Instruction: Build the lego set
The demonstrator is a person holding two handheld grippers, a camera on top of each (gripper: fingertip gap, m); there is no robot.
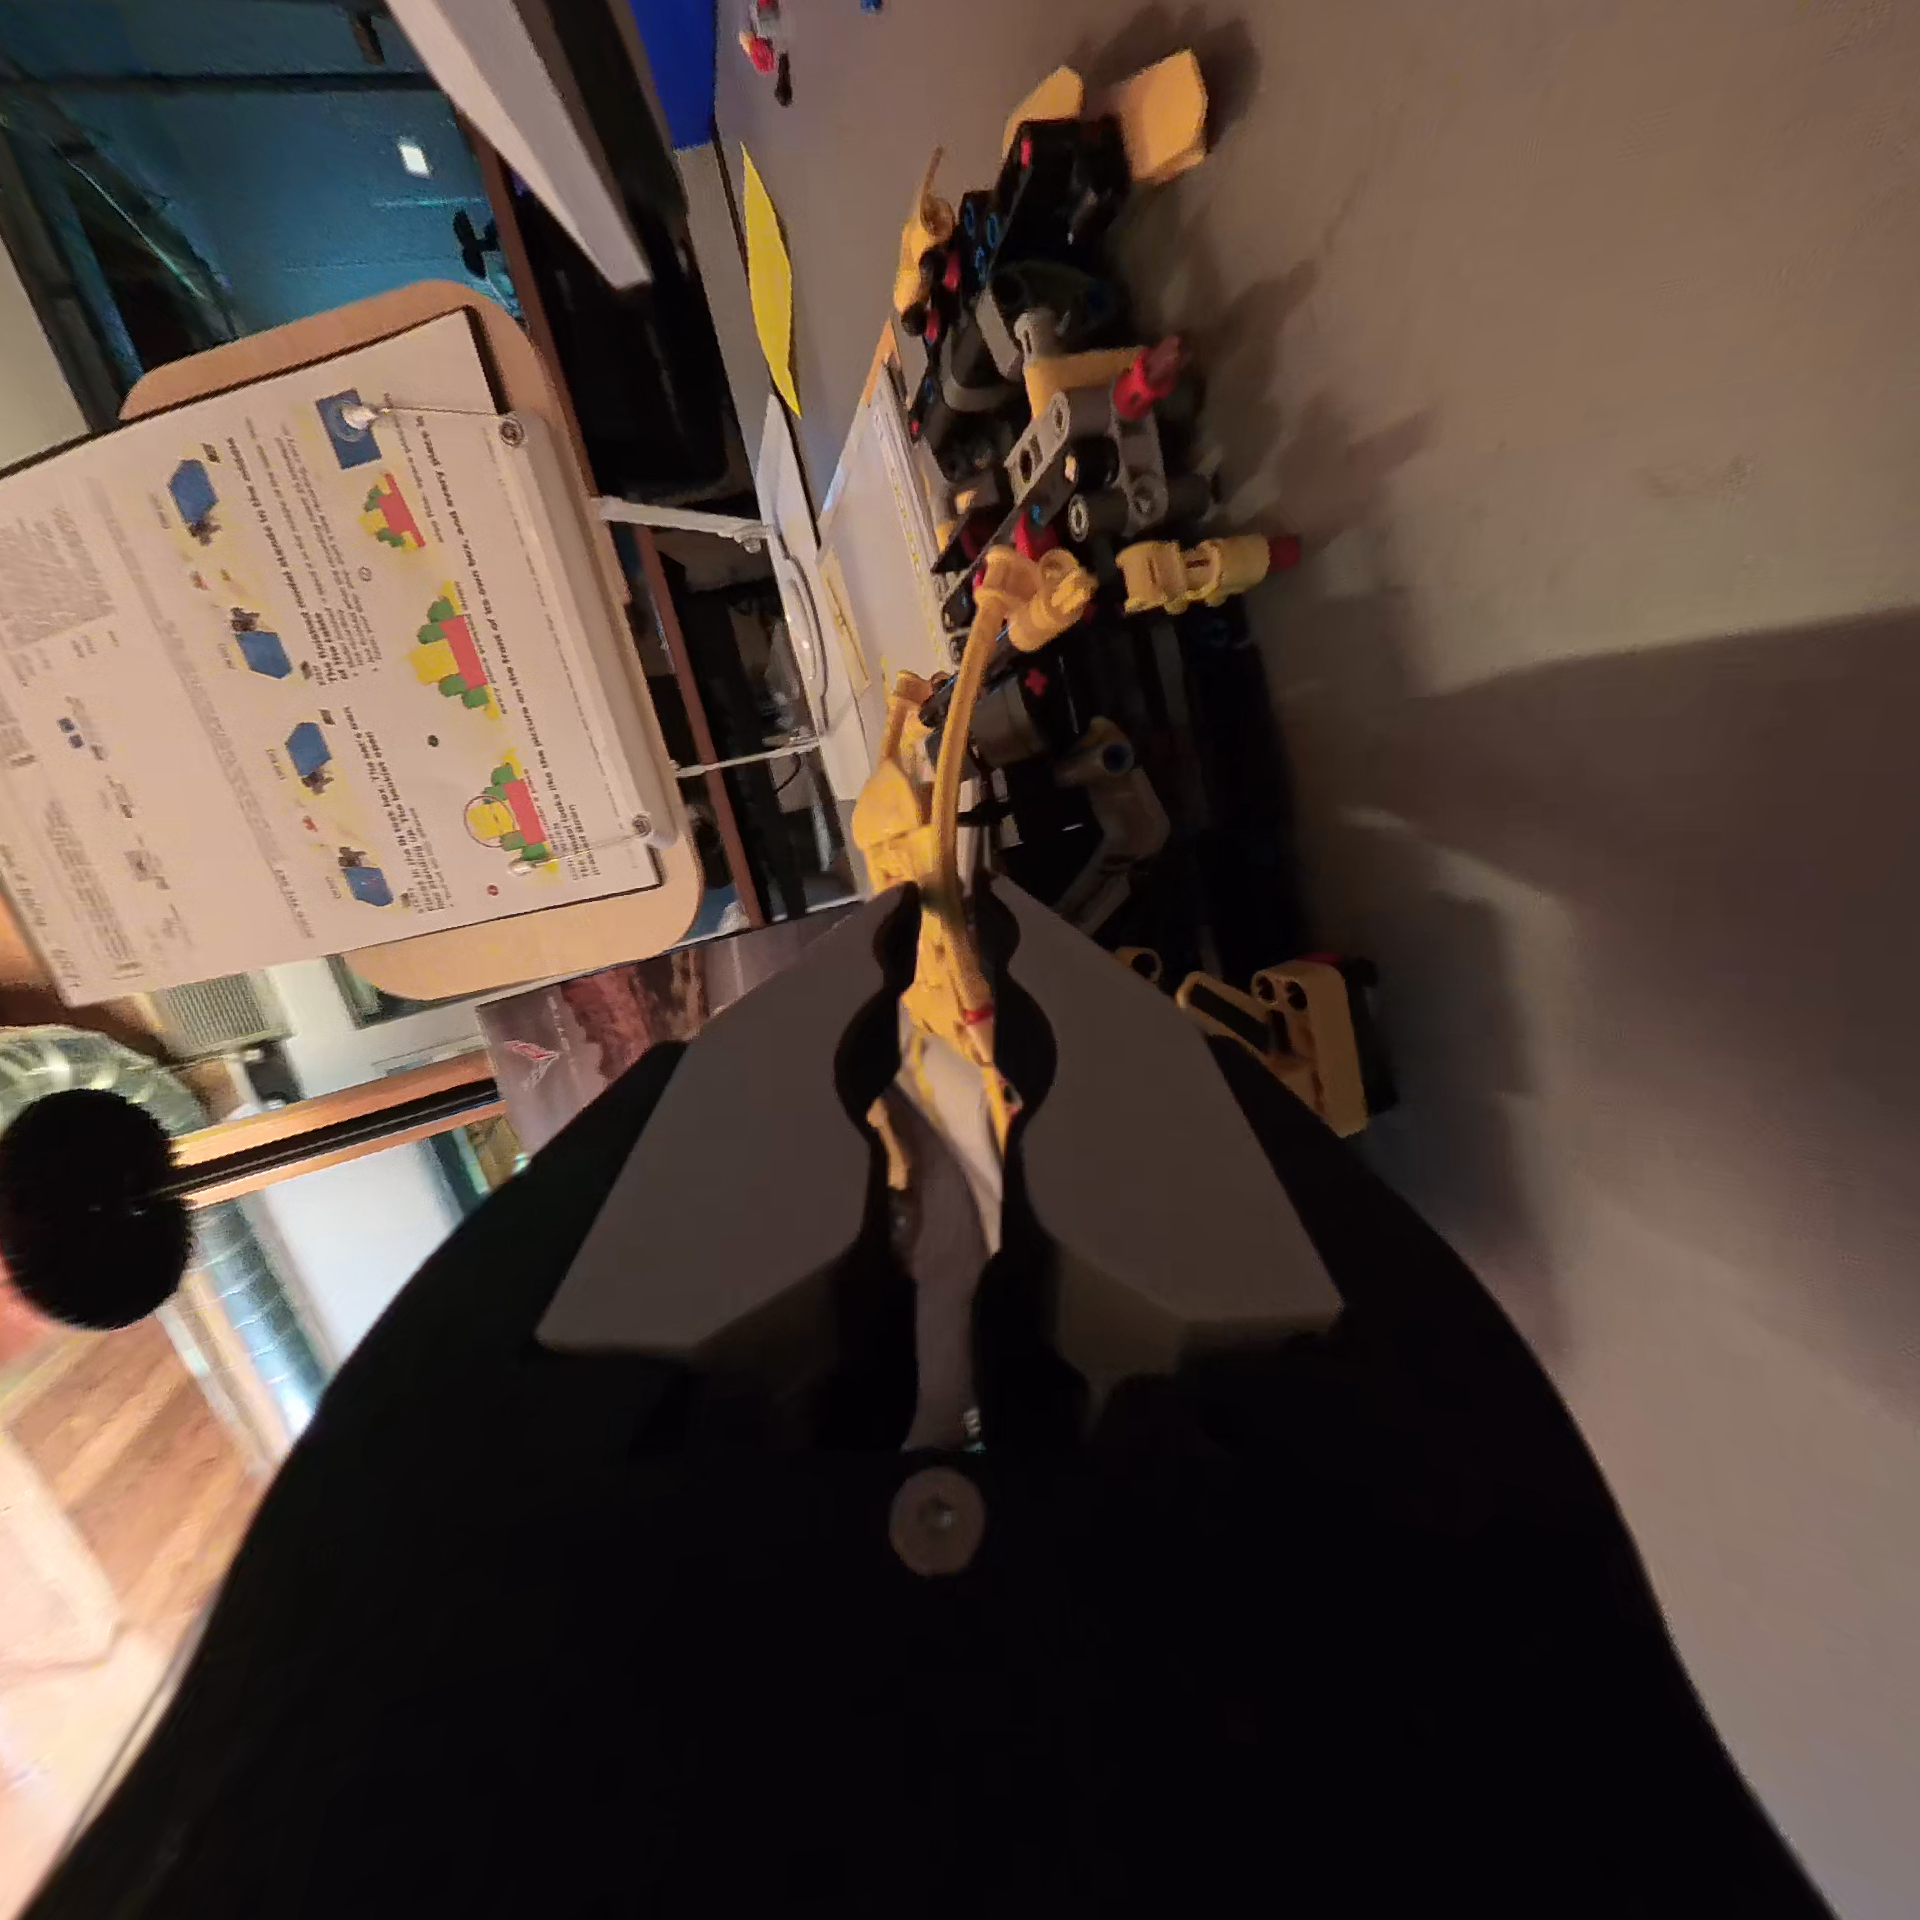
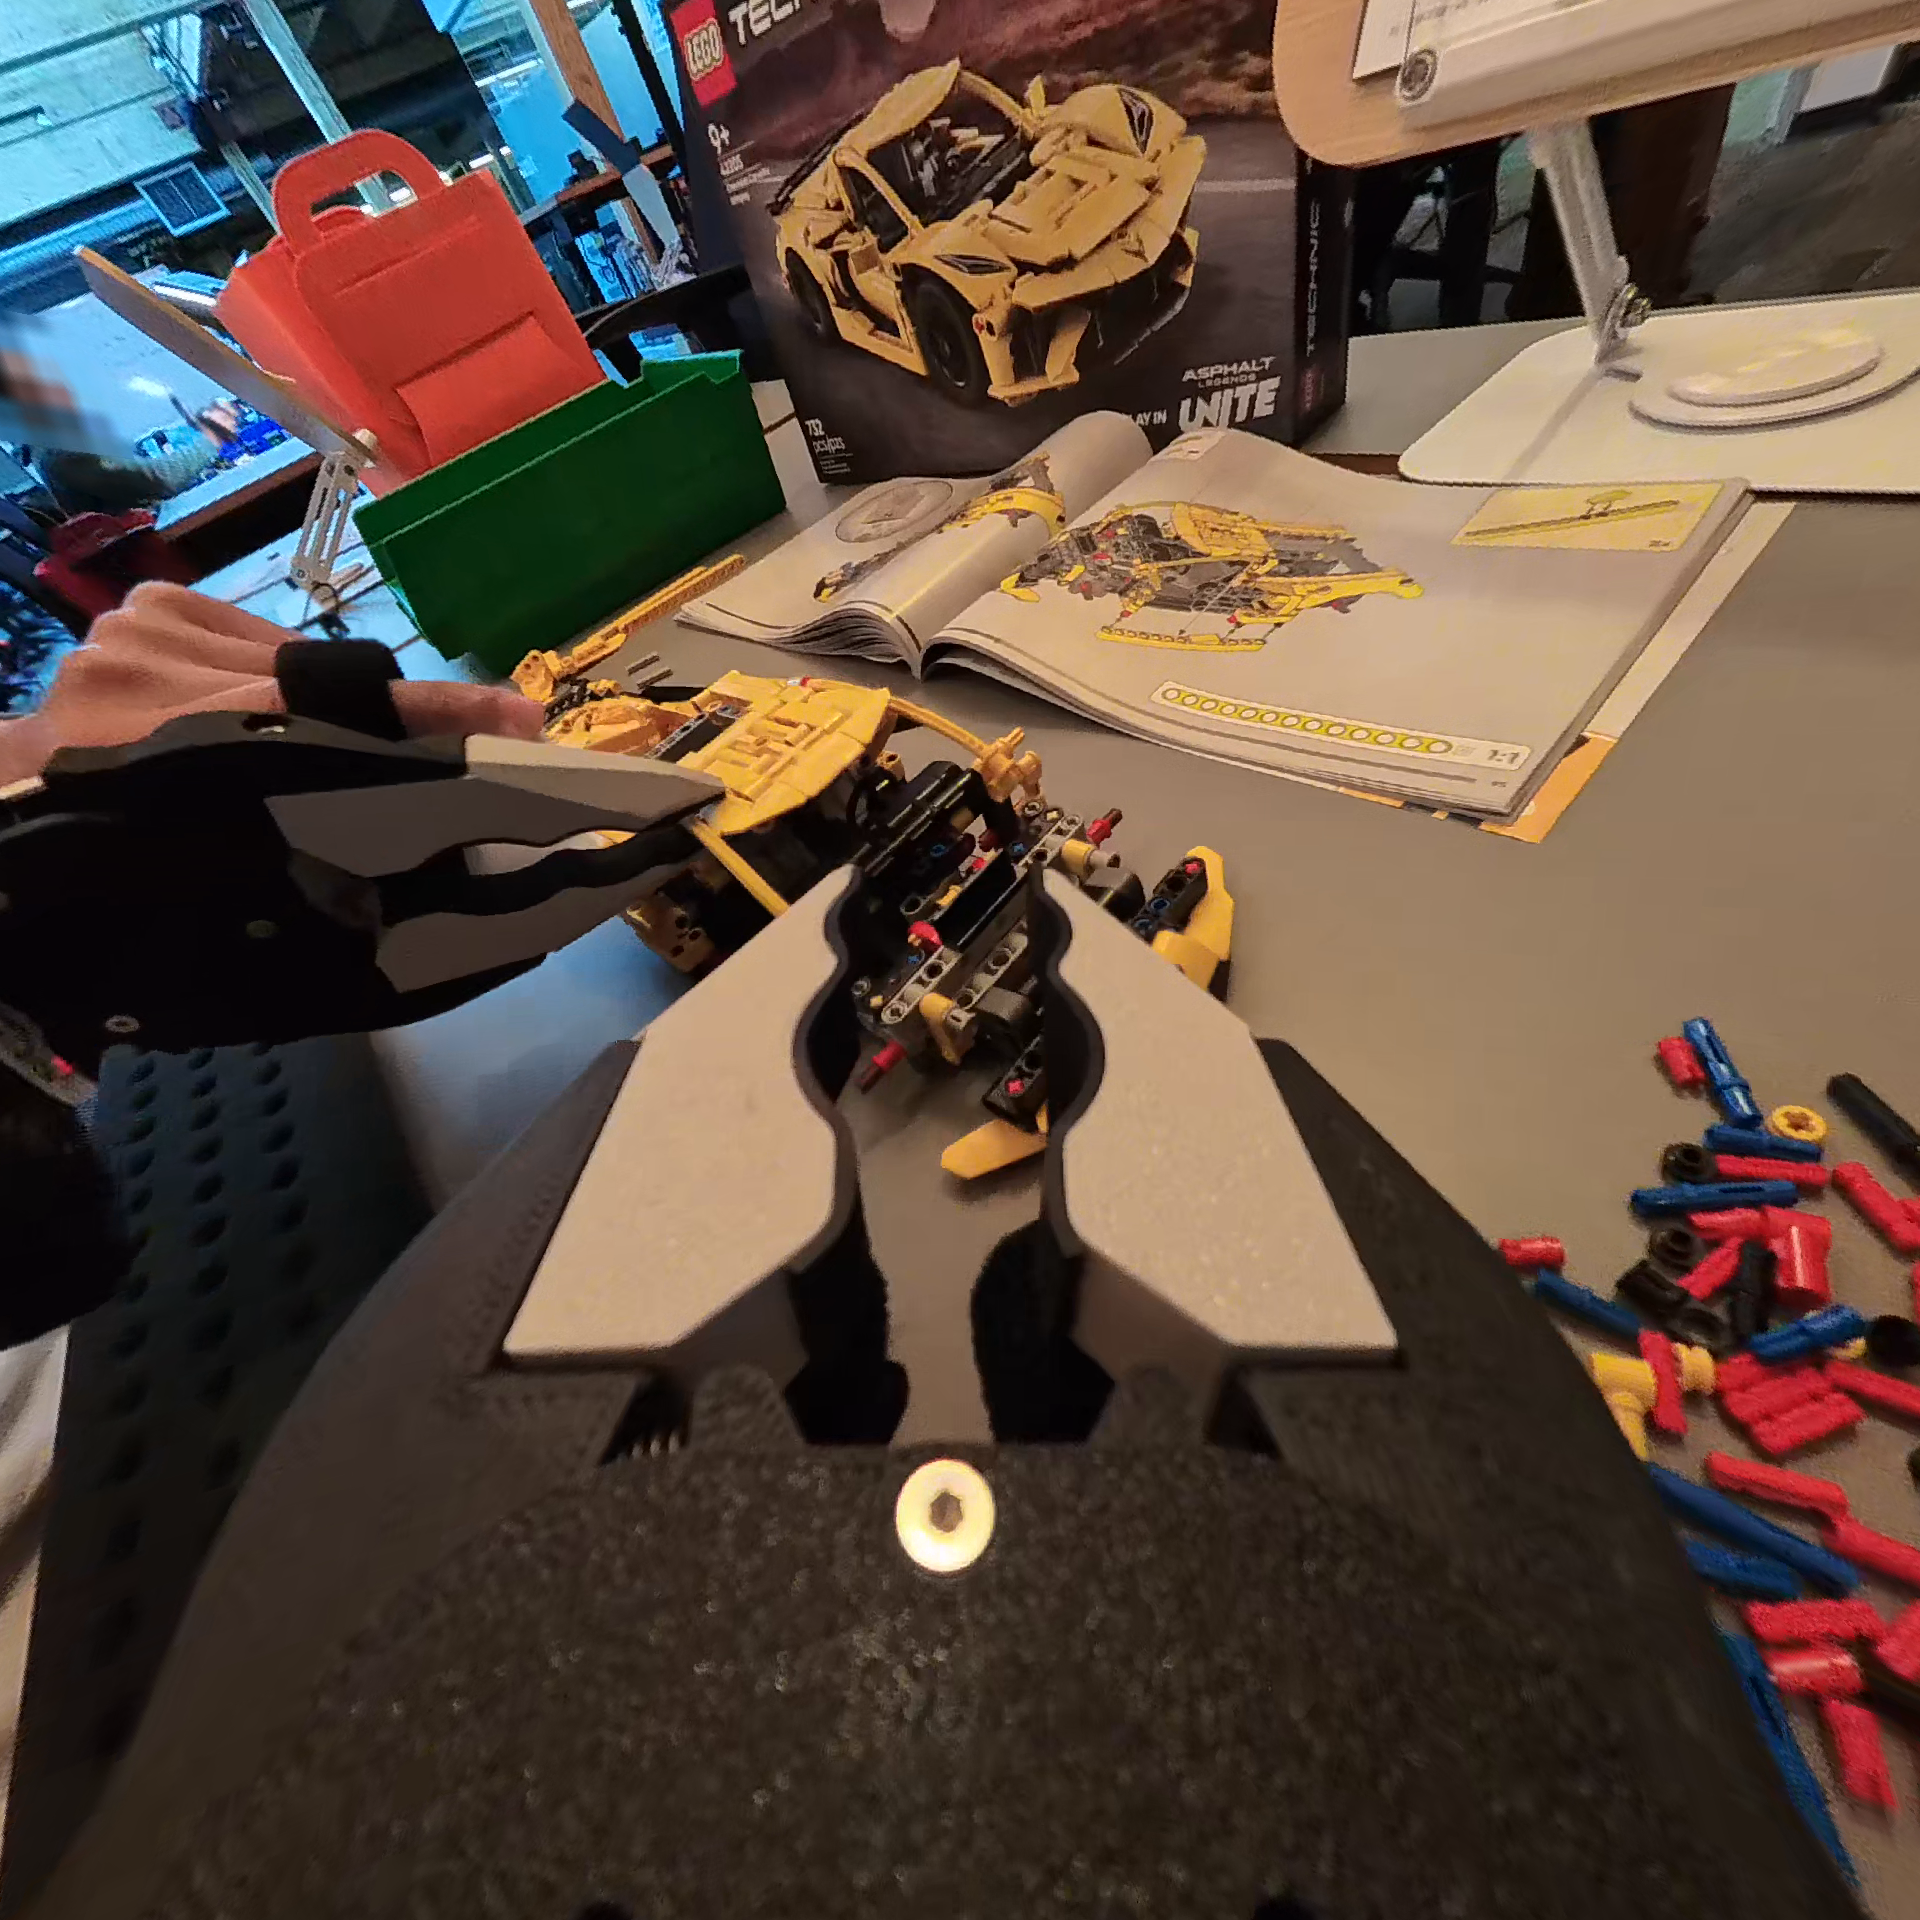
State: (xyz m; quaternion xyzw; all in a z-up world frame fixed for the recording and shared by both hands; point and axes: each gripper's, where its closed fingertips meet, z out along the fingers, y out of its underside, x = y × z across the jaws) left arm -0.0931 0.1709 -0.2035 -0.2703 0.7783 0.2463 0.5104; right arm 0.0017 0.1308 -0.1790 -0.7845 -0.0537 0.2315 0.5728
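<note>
Your right tongs (image 2: 945, 914) hover apart over the car model (image 2: 831, 821); your left tongs (image 2: 696, 821), rolled sideways, clamp its yellow end.

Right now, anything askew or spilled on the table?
Nothing spilled or broken. The red, blue and black pins lie in a loose heap at the right. The car model is half built, held at its yellow end by the left gripper. The manual lies open behind it.

Our left grey-fingered black gripper (image 2: 681, 831) is rolled sideways, jaws nearly closed, bare hand (image 2: 156, 665) behind it. Our right grey-fingered black gripper (image 2: 945, 904) is level, jaws parted.
</note>
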